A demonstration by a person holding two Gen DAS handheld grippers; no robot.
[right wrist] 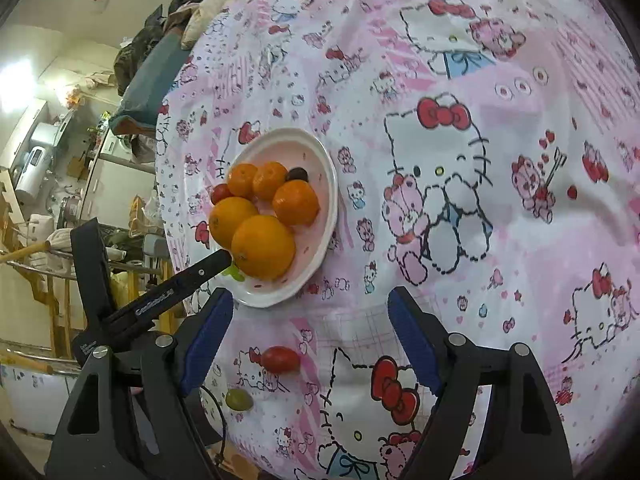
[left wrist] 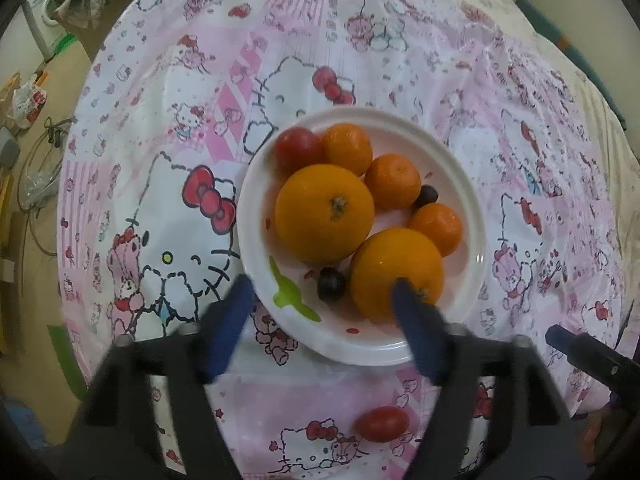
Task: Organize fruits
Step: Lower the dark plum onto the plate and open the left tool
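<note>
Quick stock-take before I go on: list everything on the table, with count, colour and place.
Round white plastic plate: one, mid-table.
Large oranges: two, on the plate.
Small mandarins: three, orange, on the plate.
Red cherry tomato on plate: one, far edge.
Dark grapes: two, on the plate.
Loose red cherry tomato: one, on the cloth.
Green grape: one, on the cloth.
Pink cartoon tablecloth: one, covering the table.
Left gripper: open, above the plate.
Right gripper: open, empty.
</note>
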